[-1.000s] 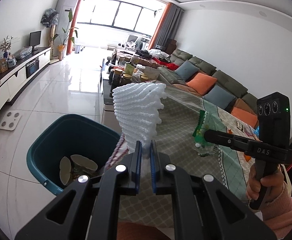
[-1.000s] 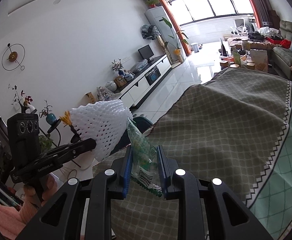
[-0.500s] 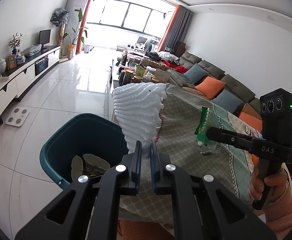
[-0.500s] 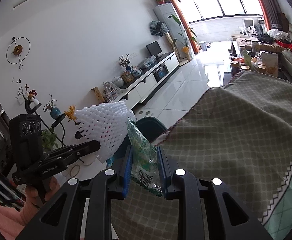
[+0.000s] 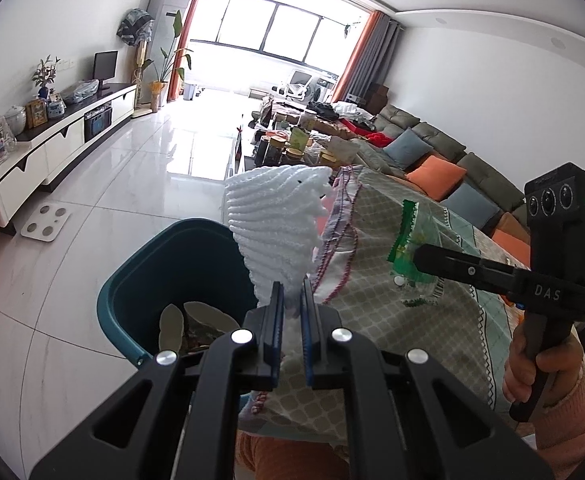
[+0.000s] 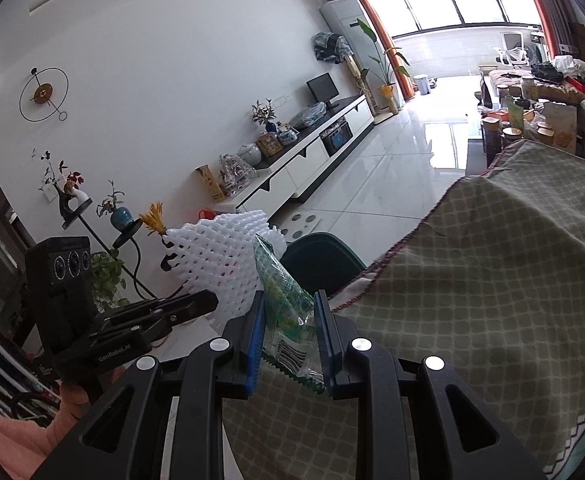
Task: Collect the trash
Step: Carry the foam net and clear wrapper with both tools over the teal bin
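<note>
- White foam fruit net (image 5: 276, 232) was pinched in the left gripper (image 5: 291, 312), held over the teal bin (image 5: 132, 292) for dropping.
- Green snack wrapper (image 6: 286, 312) was clamped in the right gripper (image 6: 288, 344), above the tablecloth (image 6: 492, 280).

Daylight floods in from the big window (image 5: 276, 44) at the top of my left view, blown out to white, and it glares off the glossy floor (image 5: 104, 200). Both my views stay sharp at the centre, bend strongly outward, and end in dark rounded corners.
</note>
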The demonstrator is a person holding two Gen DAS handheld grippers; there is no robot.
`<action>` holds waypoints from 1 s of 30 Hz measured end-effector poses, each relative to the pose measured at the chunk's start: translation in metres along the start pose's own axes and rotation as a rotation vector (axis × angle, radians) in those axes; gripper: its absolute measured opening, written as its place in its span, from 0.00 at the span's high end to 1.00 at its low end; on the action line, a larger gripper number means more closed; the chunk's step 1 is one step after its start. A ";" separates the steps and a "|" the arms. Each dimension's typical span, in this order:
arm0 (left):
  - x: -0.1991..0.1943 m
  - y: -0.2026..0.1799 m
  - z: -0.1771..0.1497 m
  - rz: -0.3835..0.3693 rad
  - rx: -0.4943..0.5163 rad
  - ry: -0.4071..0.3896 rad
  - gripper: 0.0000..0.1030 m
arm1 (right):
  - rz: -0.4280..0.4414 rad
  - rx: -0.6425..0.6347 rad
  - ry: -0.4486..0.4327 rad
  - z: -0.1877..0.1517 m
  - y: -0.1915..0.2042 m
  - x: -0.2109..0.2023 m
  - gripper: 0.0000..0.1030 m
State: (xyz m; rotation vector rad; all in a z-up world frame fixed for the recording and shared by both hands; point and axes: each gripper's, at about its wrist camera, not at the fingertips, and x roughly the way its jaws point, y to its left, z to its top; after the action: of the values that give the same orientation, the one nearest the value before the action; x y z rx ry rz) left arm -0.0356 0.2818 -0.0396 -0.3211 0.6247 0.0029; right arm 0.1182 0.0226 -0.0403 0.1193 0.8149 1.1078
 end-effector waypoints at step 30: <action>0.017 0.014 0.000 0.040 -0.035 0.034 0.91 | 0.003 -0.031 0.065 0.017 0.016 0.052 0.76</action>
State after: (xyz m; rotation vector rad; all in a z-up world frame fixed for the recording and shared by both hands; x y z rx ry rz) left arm -0.0233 0.2934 -0.0539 -0.3426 0.6650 0.0472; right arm 0.1272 0.0789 -0.0480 0.0587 0.8559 1.1312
